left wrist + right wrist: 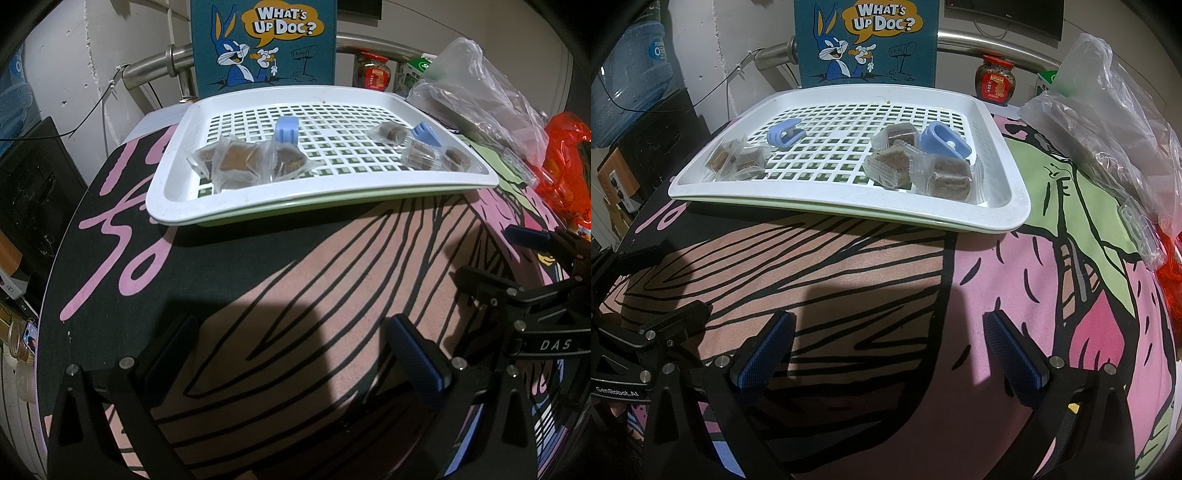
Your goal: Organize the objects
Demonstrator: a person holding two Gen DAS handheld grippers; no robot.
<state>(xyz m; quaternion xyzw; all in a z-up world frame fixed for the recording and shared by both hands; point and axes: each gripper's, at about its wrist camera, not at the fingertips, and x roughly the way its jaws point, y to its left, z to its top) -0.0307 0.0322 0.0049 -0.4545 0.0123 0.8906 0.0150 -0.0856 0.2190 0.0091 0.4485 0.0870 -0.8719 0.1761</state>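
From the left wrist view, the left gripper (291, 354) hung low over the table (258, 280) with its jaws wide apart and nothing in them. The white tray (173, 184) sat ahead. A bunch of wrapped snacks (240, 162) lay near its front left corner, next to a blue clip (286, 129).

From the right wrist view, the right gripper (886, 350) also had its jaws apart and empty. More wrapped snacks (923, 170) sat near the tray's right side, beside another blue clip (945, 142). The snacks looked light and squishy, maybe cakes, with slippery crinkly wrappers. Pinching one gently across its middle seemed best.
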